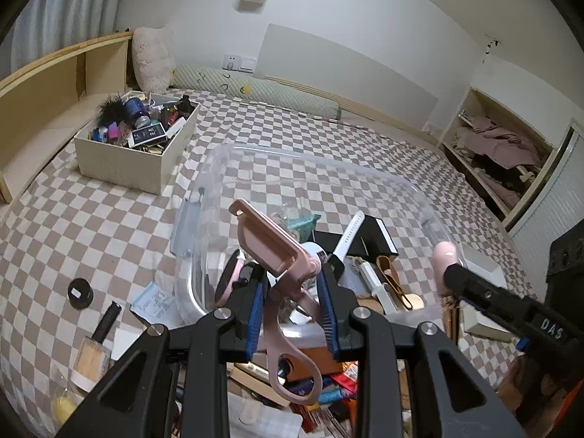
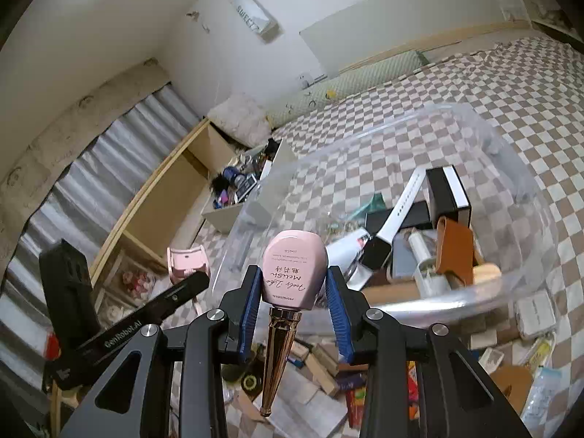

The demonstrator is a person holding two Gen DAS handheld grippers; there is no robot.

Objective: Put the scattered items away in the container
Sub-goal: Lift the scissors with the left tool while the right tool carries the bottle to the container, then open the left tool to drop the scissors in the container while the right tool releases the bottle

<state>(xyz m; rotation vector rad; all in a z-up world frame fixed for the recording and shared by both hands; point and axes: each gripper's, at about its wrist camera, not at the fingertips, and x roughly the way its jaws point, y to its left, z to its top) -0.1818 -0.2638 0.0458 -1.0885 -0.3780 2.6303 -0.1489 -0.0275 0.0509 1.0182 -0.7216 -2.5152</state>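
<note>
We see the left gripper [image 1: 294, 294] clamped on a pink eyelash curler [image 1: 283, 273], and the right gripper [image 2: 294, 297] clamped on a pink bottle [image 2: 295, 268] with a gold cap; just ahead of both sits the clear container [image 1: 204, 197], already holding a white watch [image 2: 396, 206] and black boxes [image 2: 447, 191]

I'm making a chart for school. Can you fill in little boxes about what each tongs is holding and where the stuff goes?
Left tongs: shut on pink eyelash curler
Right tongs: shut on pink makeup bottle, gold cap pointing back toward the camera
Goal container: clear plastic bin on the checkered bedspread
Already in bin: white watch strap, black box, brown leather piece
Also nearby: beige box full of small items
</note>
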